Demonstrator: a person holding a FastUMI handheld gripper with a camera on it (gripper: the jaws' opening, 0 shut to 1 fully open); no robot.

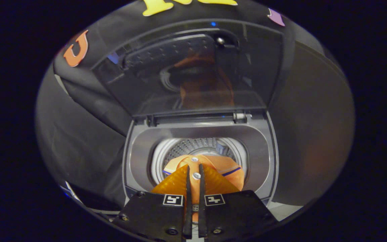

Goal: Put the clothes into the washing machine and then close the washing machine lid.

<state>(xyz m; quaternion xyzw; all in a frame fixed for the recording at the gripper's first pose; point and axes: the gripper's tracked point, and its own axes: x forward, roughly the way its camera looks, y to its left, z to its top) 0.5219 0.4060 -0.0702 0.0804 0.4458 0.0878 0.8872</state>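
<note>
Tongs (194,169) clamped on orange shirt (210,168), over washer drum (180,151), lid (193,70) upright behind

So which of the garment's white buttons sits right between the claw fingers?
The nearer white button, framed by the claw fingers pinching the orange garment. The other button lies beyond the fingertips, further over the drum.

Orange garment (210,168) over a grey washer (136,148), as I see it from the gripper camera.

The cloth I hold in the gripper (194,174) is orange with a thin dark blue stripe and 2 pale buttons, its nearer folds a ribbed amber. The drum (180,151) is silvery and dotted with holes. The raised lid (193,74) is dark smoky grey, mirroring an orange patch. My gripper blocks carry 2 black-and-white square markers (173,200).
</note>
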